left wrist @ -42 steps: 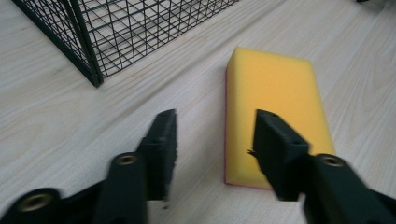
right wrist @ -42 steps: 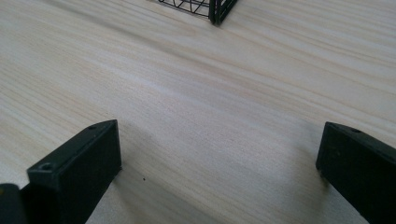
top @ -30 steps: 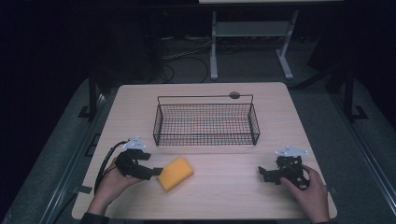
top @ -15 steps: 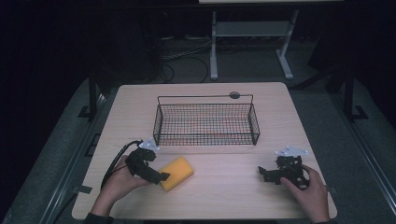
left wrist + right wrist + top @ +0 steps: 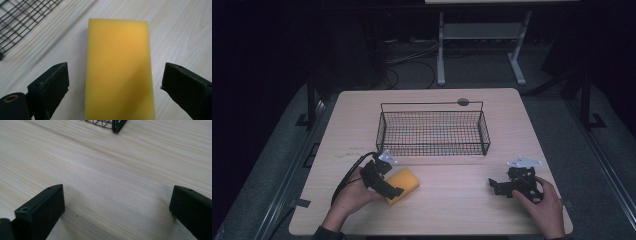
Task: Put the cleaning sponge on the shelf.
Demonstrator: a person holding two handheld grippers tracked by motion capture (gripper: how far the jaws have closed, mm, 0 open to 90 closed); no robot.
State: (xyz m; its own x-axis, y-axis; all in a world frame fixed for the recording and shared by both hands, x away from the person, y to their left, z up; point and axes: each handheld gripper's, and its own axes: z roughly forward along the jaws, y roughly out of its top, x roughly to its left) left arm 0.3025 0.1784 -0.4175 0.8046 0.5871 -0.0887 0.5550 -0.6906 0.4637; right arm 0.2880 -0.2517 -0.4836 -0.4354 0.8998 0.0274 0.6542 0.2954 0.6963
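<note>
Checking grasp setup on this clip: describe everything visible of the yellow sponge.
The yellow sponge is a plain rectangular foam block with a fine-pored, matte surface and soft edges. It lies flat on the wooden table, in front of the wire basket and apart from it. The left gripper straddles it, jaws wide open with a gap showing on both sides, so the pads are not pressing it.

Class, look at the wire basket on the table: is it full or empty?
Empty. Through the wire basket mesh only bare table shows; the yellow sponge lies outside it, in front, between the open left gripper jaws.
</note>
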